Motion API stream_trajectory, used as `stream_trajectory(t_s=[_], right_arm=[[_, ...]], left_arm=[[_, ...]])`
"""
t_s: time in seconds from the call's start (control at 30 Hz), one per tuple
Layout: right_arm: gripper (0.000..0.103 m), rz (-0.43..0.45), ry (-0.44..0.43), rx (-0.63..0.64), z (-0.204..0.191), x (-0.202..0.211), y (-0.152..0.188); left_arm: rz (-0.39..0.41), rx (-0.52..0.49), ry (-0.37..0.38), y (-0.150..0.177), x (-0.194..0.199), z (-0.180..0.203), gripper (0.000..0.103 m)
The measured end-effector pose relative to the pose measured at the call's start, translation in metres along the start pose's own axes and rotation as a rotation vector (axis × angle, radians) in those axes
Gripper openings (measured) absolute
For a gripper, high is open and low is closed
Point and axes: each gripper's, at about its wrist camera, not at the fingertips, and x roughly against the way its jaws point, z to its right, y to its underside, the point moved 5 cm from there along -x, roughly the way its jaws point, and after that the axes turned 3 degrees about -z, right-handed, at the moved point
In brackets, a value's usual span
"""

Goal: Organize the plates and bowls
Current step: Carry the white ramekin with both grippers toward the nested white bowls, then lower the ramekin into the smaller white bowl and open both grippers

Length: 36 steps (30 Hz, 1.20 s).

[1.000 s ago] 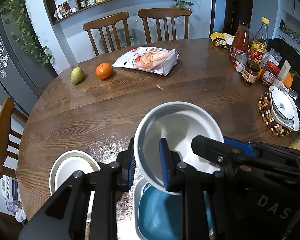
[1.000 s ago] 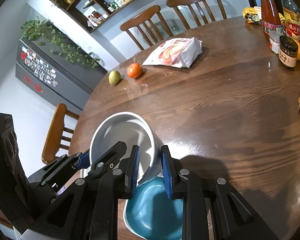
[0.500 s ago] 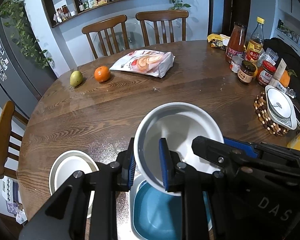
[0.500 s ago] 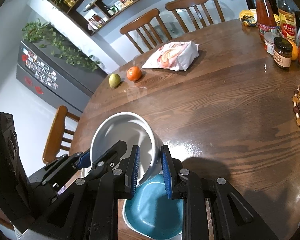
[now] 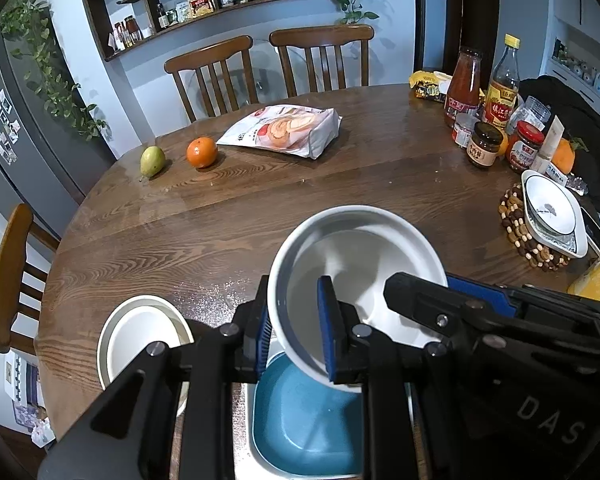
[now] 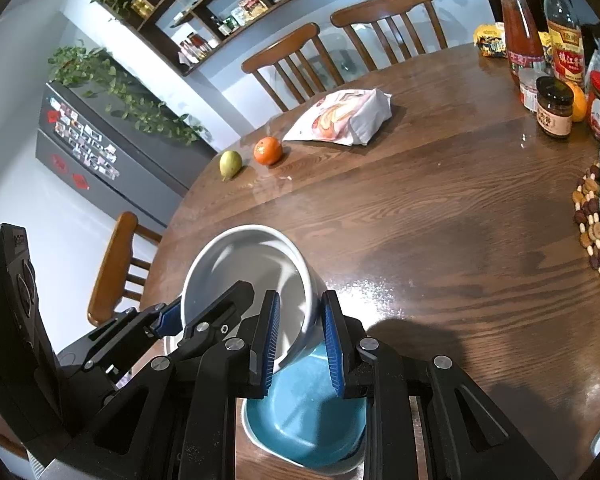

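A white bowl (image 5: 360,256) is held tilted above a blue bowl (image 5: 304,424) at the table's near edge. My left gripper (image 5: 294,328) is shut on the white bowl's near left rim. My right gripper (image 6: 298,344) is shut on the same white bowl (image 6: 244,272) at its right rim, with the blue bowl (image 6: 300,420) below it. The right gripper's body (image 5: 500,328) shows in the left wrist view. A white plate (image 5: 140,340) lies to the left. Patterned white dishes (image 5: 552,208) sit on a beaded trivet at the right.
On the round wooden table (image 5: 340,184) lie a pear (image 5: 152,160), an orange (image 5: 201,152) and a snack bag (image 5: 284,130). Jars and sauce bottles (image 5: 484,112) stand at the far right. Wooden chairs (image 5: 268,64) ring the table.
Both grippers have lifted slightly with the white bowl still gripped; the table scene has shifted a little down and away in both views.
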Motion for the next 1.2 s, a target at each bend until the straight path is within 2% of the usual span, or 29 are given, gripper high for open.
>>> stream_trajectory(t_s=[0.3,0.87,1.2], right_arm=[[0.025,0.007,-0.026,0.032,-0.003,0.007,0.000],[0.025,-0.043,-0.112,0.121,-0.023,0.008,0.012],[0.025,-0.041,-0.104,0.135,-0.035,0.004,0.011]], left_arm=[[0.019,0.021,-0.035,0.002,0.010,0.001,0.017],[0.021,0.099,-0.132,0.016,0.029,-0.013,0.017],[0.036,0.110,-0.126,0.014,0.030,-0.031,0.017]])
